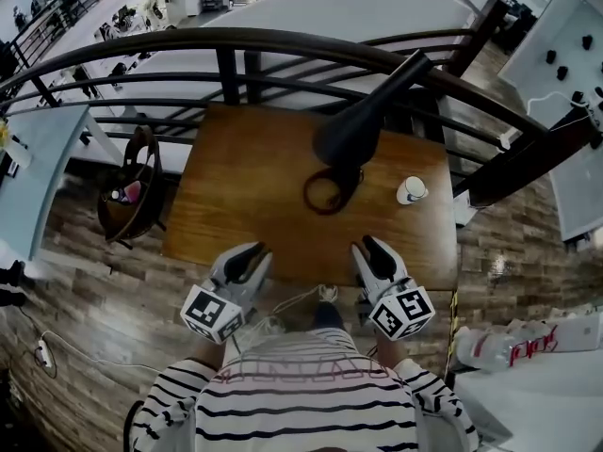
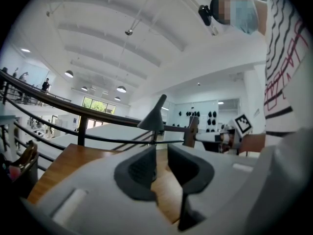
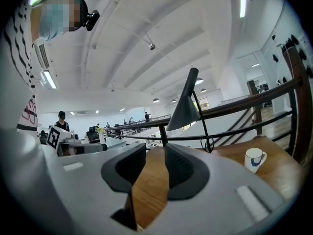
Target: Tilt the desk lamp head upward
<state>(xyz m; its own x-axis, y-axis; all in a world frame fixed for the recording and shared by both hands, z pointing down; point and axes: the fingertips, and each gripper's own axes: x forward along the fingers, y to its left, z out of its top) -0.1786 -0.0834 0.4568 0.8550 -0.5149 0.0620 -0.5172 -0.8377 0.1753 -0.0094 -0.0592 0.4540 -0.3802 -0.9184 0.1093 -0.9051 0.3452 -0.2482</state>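
Observation:
A black desk lamp stands on the wooden table point(image 1: 240, 182). Its cone head point(image 1: 353, 130) slants down toward the ring base point(image 1: 325, 193). Both grippers hover at the table's near edge, short of the lamp and apart from it. My left gripper point(image 1: 250, 257) is open by a narrow gap, with only table wood showing between the jaws. My right gripper point(image 1: 369, 250) is open a little wider and holds nothing. The left gripper view has the lamp head point(image 2: 154, 117) straight beyond the jaws point(image 2: 161, 155). In the right gripper view the lamp head point(image 3: 185, 109) rises just right of the jaws point(image 3: 155, 158).
A white cup point(image 1: 411, 190) with a blue mark stands right of the lamp base, also seen as the cup point(image 3: 254, 159). A dark curved railing point(image 1: 236, 43) runs behind the table. A brown bag point(image 1: 132, 196) hangs at the left. A plastic bottle point(image 1: 509, 347) lies at the lower right.

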